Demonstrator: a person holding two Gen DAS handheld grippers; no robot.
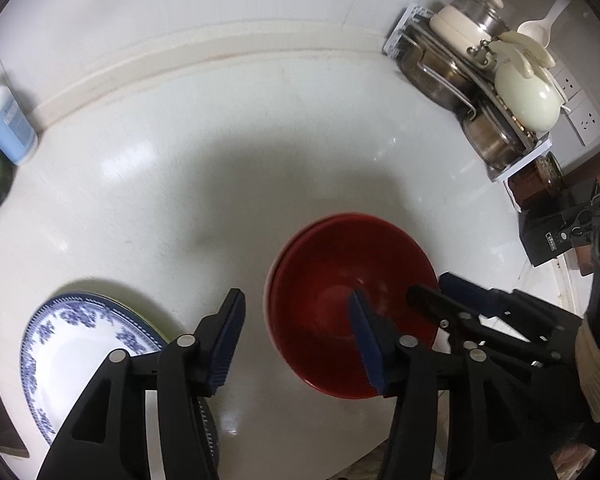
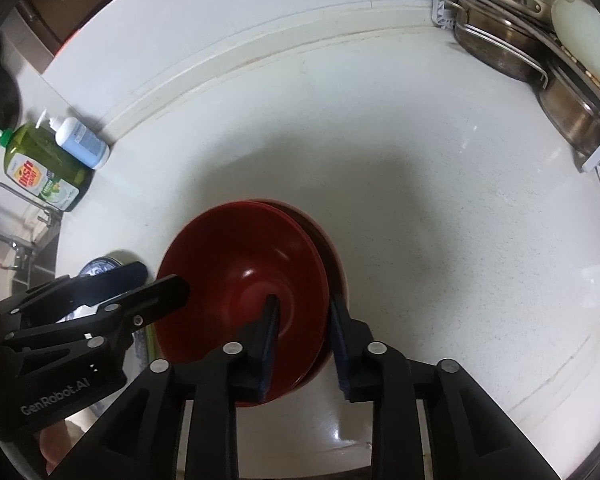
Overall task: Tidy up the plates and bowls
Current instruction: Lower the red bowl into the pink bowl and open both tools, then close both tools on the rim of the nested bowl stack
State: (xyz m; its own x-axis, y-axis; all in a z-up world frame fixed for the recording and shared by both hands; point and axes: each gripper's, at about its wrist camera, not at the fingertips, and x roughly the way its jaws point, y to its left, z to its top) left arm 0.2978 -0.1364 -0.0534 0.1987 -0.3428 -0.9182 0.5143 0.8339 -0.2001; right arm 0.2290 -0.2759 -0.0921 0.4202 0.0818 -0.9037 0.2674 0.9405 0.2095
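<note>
A red bowl sits nested on another red bowl on the white counter; both show in the right wrist view. My right gripper straddles the near rim of the top bowl, one finger inside and one outside, with the jaws parted; it also shows in the left wrist view. My left gripper is open, its right finger over the bowl's inside, its left finger over bare counter. A blue-and-white patterned plate lies to the left of the bowls.
A dish rack with steel pots and cream lids stands at the back right. A blue-white pump bottle and a green dish-soap bottle stand at the back left near the sink. A black box sits at the right.
</note>
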